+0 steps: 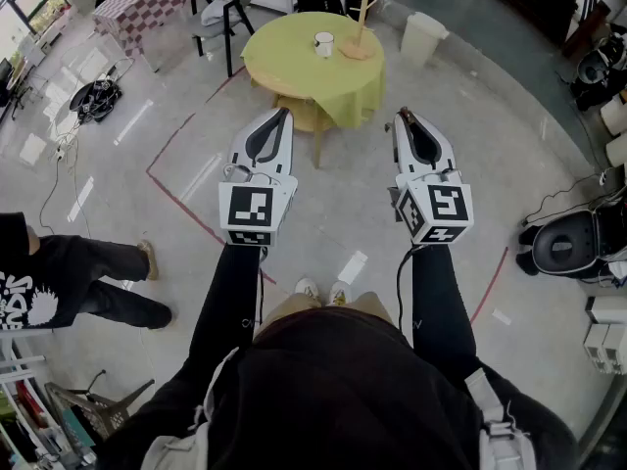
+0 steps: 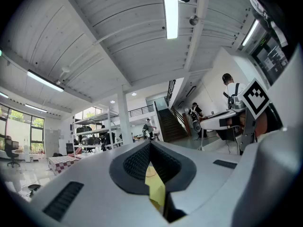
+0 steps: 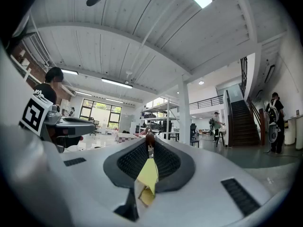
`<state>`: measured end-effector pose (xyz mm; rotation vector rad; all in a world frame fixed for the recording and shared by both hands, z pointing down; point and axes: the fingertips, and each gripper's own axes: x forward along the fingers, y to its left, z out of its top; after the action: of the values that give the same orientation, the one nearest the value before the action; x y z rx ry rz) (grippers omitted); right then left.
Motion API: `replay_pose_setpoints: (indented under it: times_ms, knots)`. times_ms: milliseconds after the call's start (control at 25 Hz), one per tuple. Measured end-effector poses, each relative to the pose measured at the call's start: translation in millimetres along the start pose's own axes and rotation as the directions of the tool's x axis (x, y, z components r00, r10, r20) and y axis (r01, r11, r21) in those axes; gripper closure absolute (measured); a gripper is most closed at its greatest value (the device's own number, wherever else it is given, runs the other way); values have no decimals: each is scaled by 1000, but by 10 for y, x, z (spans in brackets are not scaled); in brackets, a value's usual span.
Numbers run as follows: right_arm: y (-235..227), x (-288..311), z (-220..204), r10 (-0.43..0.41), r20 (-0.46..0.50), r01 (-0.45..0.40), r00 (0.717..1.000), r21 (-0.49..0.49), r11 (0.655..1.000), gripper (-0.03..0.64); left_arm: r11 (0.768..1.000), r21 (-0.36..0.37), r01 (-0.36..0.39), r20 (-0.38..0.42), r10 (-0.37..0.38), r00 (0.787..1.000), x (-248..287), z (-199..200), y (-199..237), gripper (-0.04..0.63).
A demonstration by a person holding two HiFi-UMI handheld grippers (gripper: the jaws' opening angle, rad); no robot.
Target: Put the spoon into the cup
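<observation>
A white cup point(image 1: 323, 43) stands on a round yellow-green table point(image 1: 294, 67) some way ahead, next to a wooden peg stand point(image 1: 360, 27). No spoon can be made out at this distance. I hold both grippers level side by side, well short of the table. My left gripper point(image 1: 285, 114) has its jaws together with nothing in them. My right gripper point(image 1: 403, 116) looks the same, tips touching and empty. In the left gripper view point(image 2: 150, 144) and the right gripper view point(image 3: 150, 142) only a sliver of the yellow table shows through the slit.
Red tape lines point(image 1: 176, 199) mark the grey floor between me and the table. A person in black point(image 1: 69, 282) is at the left. A white bin point(image 1: 423, 37) and chairs point(image 1: 220, 18) stand by the table; black equipment point(image 1: 568, 248) sits at the right.
</observation>
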<state>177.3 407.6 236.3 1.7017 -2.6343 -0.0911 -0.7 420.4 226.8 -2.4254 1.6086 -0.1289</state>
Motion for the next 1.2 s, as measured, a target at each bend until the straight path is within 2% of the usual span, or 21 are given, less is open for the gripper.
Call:
replay_pose_setpoints:
  times_ms: [520, 1000, 1200]
  knots:
    - [105, -5, 17, 9, 6, -9, 1000, 22, 1000, 561, 1000, -8, -2, 3, 2, 1000, -80, 2, 108, 580]
    - [272, 83, -106, 12, -3, -12, 1000, 9, 1000, 561, 999, -9, 44, 11, -44, 999, -69, -113, 207, 580]
    - [204, 241, -183, 25, 0, -25, 1000, 15, 1000, 561, 999, -12, 47, 3, -47, 999, 91, -211, 237, 580]
